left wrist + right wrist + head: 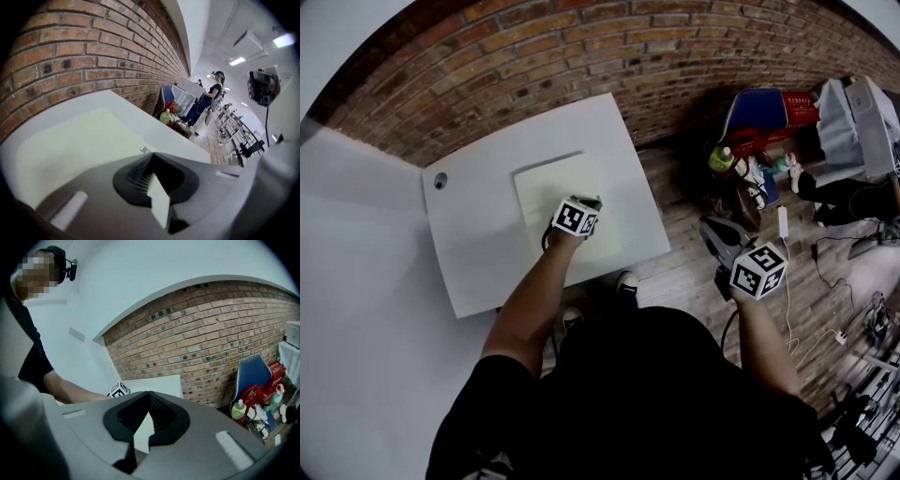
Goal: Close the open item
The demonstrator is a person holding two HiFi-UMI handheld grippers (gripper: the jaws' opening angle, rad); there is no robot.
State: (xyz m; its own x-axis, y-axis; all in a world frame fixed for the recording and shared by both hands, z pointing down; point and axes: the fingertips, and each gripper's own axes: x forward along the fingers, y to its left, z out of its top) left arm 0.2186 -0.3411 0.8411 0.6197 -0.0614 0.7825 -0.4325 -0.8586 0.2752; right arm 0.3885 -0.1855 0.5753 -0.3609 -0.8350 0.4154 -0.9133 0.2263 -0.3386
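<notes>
A flat, pale cream item (pixel 546 192) lies shut on the white table (pixel 478 253). My left gripper (pixel 594 202) reaches over the item's right edge, jaws shut. In the left gripper view the cream surface (pixel 79 140) spreads ahead, and a small silvery tab (pixel 144 149) sits right at the tips of the left gripper (pixel 150 154); whether it is pinched is unclear. My right gripper (pixel 710 228) hangs off the table's right side above the wooden floor, shut on nothing. From the right gripper (pixel 149 393) I see the table (pixel 159 383) and the left gripper's marker cube (pixel 119 389).
A brick wall (pixel 609 47) runs behind the table. A blue chair (pixel 759 105), red bags and a green-capped bottle (pixel 721 157) crowd the floor at right, with cables (pixel 825 333) nearby. A round grommet (pixel 440 181) marks the table's left corner. A person (pixel 213 93) stands far off.
</notes>
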